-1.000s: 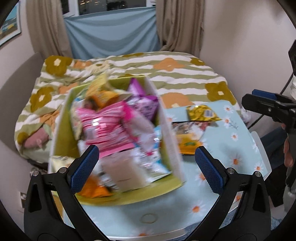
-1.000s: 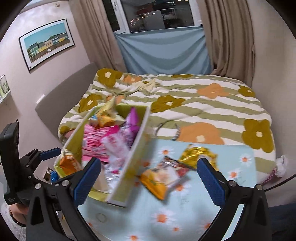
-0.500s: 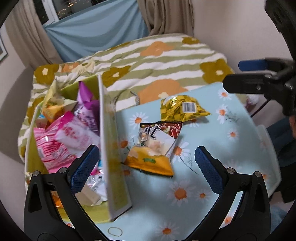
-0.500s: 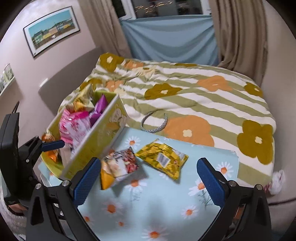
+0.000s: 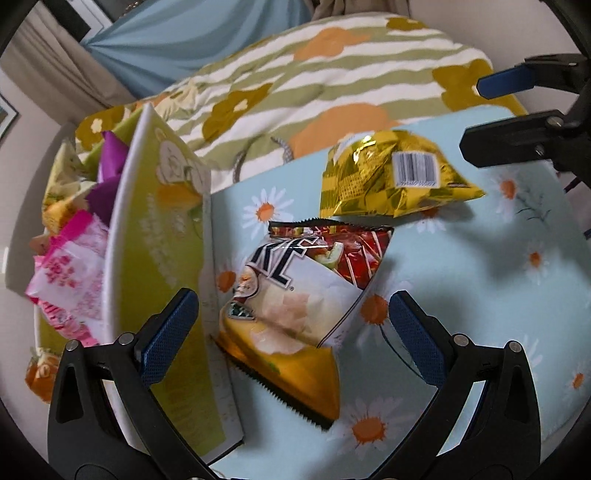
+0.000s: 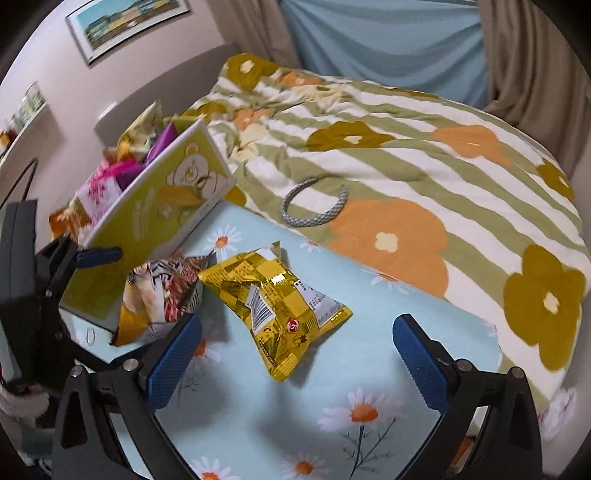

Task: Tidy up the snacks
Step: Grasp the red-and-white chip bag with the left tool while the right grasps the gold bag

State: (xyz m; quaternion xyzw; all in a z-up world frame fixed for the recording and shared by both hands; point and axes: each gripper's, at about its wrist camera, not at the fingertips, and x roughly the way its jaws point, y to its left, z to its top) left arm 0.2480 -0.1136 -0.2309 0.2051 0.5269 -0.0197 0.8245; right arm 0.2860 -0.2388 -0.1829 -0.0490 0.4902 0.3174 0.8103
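A green box (image 5: 162,258) (image 6: 155,210) packed with pink, purple and yellow snack packets stands at the table's left. Beside it lies a white, red and orange snack bag (image 5: 299,295) (image 6: 162,295). A gold foil bag (image 5: 391,177) (image 6: 280,306) lies further right. My left gripper (image 5: 293,328) hovers open right over the white and orange bag, its fingers either side, holding nothing. My right gripper (image 6: 295,350) is open just in front of the gold bag and holds nothing. It also shows at the top right of the left wrist view (image 5: 517,110).
The small table wears a light blue daisy cloth (image 5: 480,295) (image 6: 332,406). Behind it is a bed with a striped flower quilt (image 6: 406,166), a grey braided loop (image 6: 314,206) lying on it. Curtains and a wall picture (image 6: 125,26) are at the back.
Both grippers have swung right and down, from over the green box to the two loose bags on the table. Both stayed open.
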